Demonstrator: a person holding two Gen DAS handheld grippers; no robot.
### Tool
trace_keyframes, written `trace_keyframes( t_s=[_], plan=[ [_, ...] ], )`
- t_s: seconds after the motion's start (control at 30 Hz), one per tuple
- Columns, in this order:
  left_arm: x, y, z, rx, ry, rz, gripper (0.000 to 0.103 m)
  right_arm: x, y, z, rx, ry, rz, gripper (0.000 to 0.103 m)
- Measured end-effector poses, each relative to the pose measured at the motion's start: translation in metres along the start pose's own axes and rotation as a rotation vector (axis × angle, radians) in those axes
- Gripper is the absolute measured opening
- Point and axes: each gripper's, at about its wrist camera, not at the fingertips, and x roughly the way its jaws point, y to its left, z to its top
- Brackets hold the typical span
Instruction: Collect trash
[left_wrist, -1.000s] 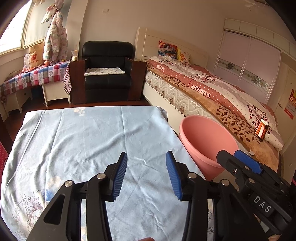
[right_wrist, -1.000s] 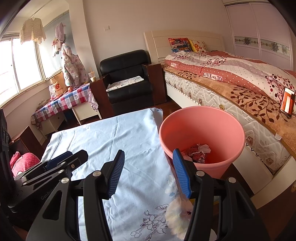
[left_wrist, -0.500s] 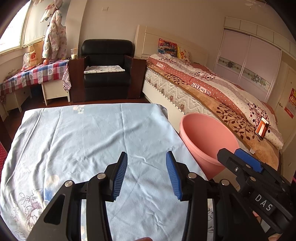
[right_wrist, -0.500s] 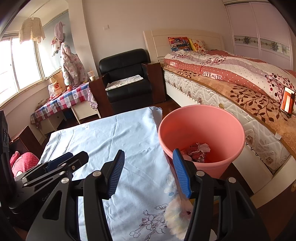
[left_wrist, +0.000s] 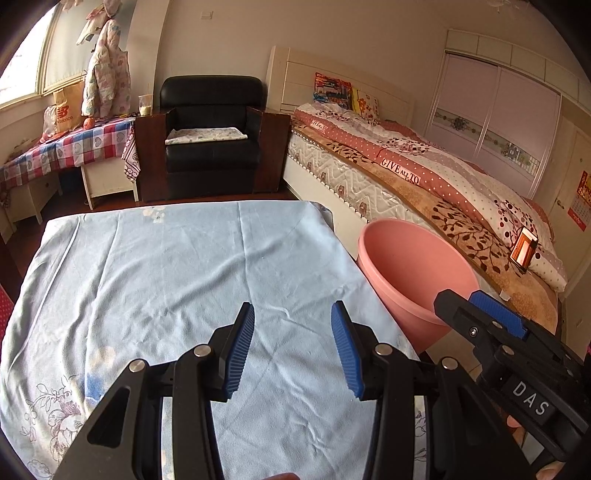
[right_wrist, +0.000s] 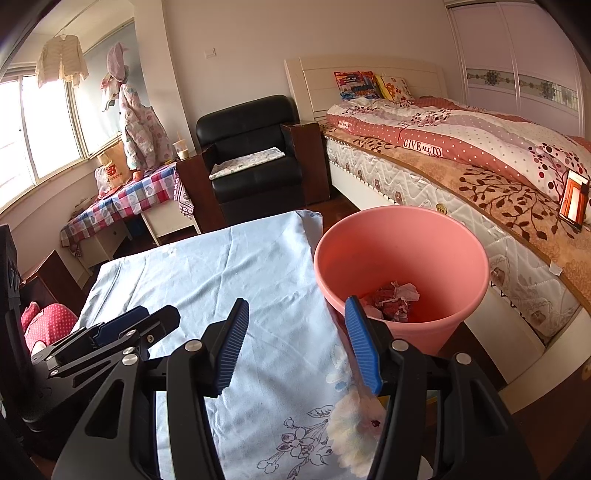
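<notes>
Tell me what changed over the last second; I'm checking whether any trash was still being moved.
Nothing visibly changed. Both the left gripper and the right gripper stay open and empty above the blue cloth. The crumpled trash lies as before in the pink bin, which has not shifted beside the table.

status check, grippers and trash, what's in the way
Left gripper and right gripper open, empty, over the blue cloth. Crumpled trash in the pink bin. Nothing blocking.
</notes>
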Motion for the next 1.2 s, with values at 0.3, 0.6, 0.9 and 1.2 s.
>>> trace_keyframes(
  t_s=[0.3,0.6,0.9,1.2],
  plan=[
    [0.0006,-0.0011,-0.0001,0.001,0.0,0.0,0.043,-0.0002,-0.0001,0.0003,0.0,0.001,0.0,0.055],
    [0.0008,-0.0017,0.0002,0.0,0.001,0.002,0.043,-0.0002,-0.0005,0.0003,0.0,0.001,-0.001,0.055],
    [0.0009,-0.0021,0.0002,0.001,0.002,0.002,0.043,-0.0003,-0.0003,0.0007,-0.001,0.001,-0.002,0.055],
    [0.0032,-0.0044,-0.0052,0.002,0.007,0.0,0.043,-0.0006,0.0004,0.0014,-0.001,0.003,-0.002,0.055]
  ],
)
